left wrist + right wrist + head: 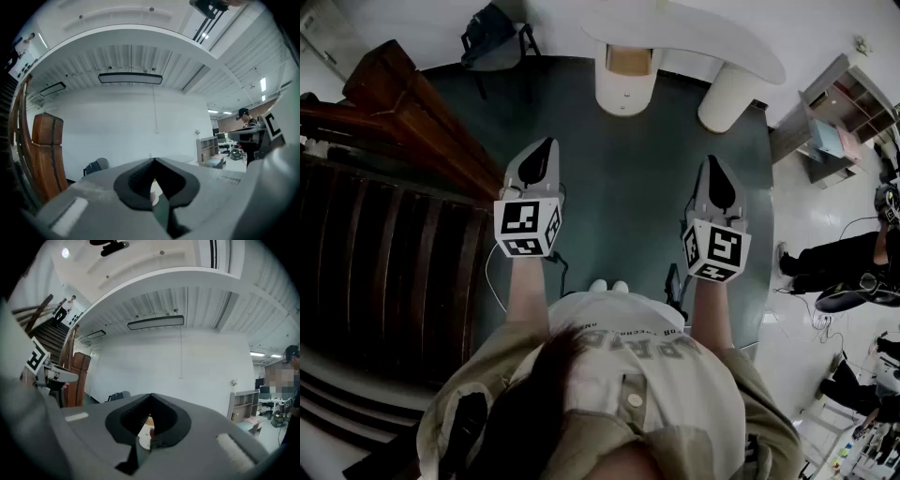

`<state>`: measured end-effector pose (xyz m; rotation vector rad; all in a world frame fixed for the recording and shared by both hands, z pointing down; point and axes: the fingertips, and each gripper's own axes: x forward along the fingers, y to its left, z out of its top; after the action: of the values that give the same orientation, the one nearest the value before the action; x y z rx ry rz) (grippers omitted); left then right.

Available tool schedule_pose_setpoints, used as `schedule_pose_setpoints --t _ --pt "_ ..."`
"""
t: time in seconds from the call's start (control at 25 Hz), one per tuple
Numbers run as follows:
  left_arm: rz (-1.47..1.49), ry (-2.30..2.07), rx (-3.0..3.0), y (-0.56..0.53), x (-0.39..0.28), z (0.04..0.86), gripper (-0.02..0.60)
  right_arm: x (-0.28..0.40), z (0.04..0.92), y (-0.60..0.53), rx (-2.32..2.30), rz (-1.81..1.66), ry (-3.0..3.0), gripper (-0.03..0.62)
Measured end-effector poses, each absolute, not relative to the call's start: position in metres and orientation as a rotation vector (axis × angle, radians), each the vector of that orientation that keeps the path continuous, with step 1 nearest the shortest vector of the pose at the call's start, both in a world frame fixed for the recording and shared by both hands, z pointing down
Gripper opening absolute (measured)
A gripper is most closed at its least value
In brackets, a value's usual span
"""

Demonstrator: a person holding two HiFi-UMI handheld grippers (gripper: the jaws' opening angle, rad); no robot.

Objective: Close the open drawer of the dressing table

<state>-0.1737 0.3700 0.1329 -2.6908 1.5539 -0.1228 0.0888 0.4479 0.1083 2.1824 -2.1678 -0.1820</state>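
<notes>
A white dressing table [722, 42] with rounded legs stands at the far side of the dark green floor. Its open drawer [627, 60] shows a brown inside at the top of the left leg. Both grippers are held level, well short of the table. My left gripper [546, 144] is shut with nothing between its jaws. My right gripper [713, 161] is shut and empty too. In the left gripper view the left gripper [153, 160] has its tips touching. In the right gripper view the right gripper [151, 395] is likewise shut, and a bit of the white table [145, 433] shows through the gap behind the tips.
A dark wooden staircase [384, 216] with a banister fills the left side. A grey chair [494, 39] stands at the back left. Shelves [836, 122] stand at the right, and a seated person [839, 262] is on the right. A cable [499, 286] lies on the floor by my feet.
</notes>
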Motion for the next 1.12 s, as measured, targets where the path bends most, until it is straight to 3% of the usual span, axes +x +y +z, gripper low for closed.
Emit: schedule_pose_setpoints --t 0.84,0.88,0.96,1.0,1.12 --pt "-0.135 1.548 -2.666 0.377 -0.151 0.132 0.008 0.112 0.114 0.454 2.242 -0.121 -2.243 0.004" --pt "-0.125 1.558 -2.658 0.377 -0.152 0.131 0.008 0.113 0.113 0.454 2.250 -0.115 -2.247 0.024" --pt "-0.111 1.582 -2.646 0.376 -0.155 0.130 0.033 0.114 0.113 0.452 2.240 -0.110 -2.262 0.179" --pt "-0.109 1.592 -2.641 0.376 -0.155 0.129 0.072 0.114 0.113 0.452 2.233 -0.109 -2.273 0.219" --pt "-0.112 1.608 -2.639 0.376 -0.152 0.129 0.168 0.120 0.111 0.452 2.228 -0.110 -2.293 0.281"
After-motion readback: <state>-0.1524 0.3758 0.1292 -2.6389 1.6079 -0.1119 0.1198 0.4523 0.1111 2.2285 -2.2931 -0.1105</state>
